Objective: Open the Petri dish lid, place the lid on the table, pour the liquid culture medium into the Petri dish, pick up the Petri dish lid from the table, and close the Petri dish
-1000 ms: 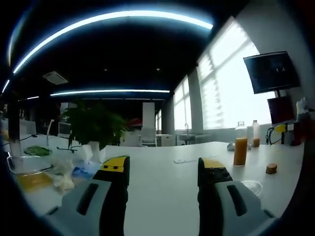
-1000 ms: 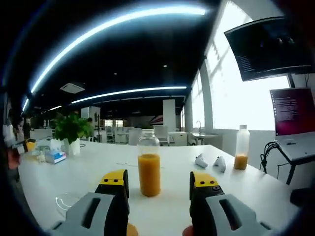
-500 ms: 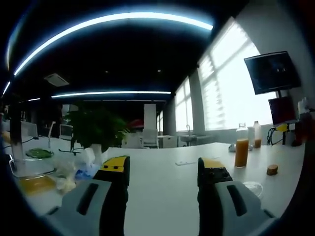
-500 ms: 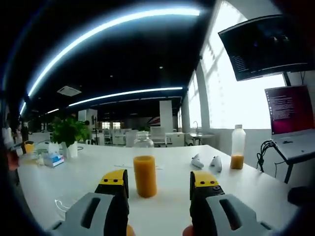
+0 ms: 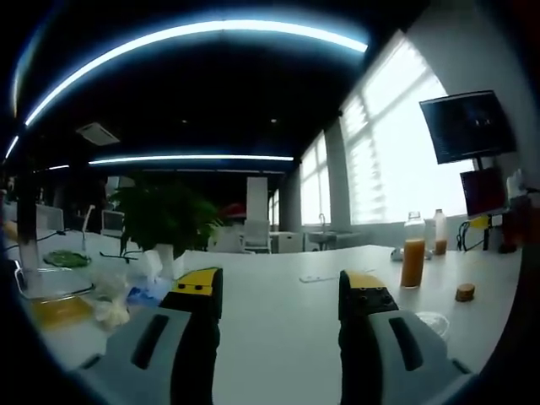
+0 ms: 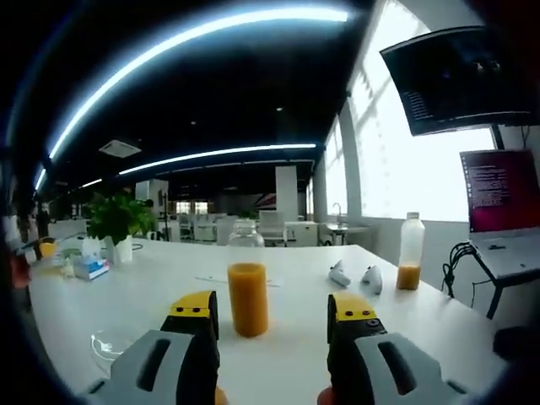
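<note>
Bright windows light a dim open office.

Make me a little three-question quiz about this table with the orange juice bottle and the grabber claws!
1. True or false: the right gripper is squeezing the near bottle.
2. What colour is the liquid in the near bottle?
3. In the right gripper view, the clear Petri dish lies on the white table on which side of the bottle: A left, B right?

Key:
1. False; its jaws stand apart with nothing between them, and so do the jaws of the left gripper.
2. Orange.
3. A.
</note>
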`<state>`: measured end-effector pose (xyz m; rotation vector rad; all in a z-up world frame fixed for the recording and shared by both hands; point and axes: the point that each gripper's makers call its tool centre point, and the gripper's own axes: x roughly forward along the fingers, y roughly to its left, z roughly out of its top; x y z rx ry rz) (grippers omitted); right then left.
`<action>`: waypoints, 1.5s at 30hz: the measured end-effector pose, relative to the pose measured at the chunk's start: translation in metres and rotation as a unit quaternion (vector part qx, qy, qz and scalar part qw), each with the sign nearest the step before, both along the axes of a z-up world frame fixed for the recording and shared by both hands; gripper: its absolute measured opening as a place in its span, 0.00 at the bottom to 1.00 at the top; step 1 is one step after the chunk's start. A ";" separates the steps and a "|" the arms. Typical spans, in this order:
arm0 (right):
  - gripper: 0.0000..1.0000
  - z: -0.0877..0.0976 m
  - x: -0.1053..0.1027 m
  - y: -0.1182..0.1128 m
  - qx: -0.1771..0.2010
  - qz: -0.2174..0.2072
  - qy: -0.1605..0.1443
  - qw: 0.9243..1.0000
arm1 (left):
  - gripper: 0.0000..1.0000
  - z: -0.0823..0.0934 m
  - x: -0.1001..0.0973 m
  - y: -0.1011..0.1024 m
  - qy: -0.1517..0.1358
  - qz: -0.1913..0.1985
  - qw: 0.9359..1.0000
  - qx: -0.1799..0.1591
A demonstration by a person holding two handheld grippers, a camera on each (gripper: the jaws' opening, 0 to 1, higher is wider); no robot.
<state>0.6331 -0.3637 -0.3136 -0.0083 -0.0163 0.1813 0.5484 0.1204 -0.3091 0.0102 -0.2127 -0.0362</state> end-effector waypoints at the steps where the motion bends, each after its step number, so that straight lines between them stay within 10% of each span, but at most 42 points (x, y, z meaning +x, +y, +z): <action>1: 0.50 0.000 0.004 0.003 -0.004 0.003 0.003 1.000 | 0.47 0.000 0.000 0.000 0.000 0.000 1.000 0.001; 23: 0.55 0.002 0.100 0.072 -0.015 0.026 0.010 1.000 | 0.46 -0.007 -0.005 0.019 0.010 0.018 1.000 -0.001; 45: 0.51 -0.005 0.157 0.075 -0.007 -0.004 0.005 1.000 | 0.46 -0.013 -0.004 0.037 0.018 0.032 0.999 -0.010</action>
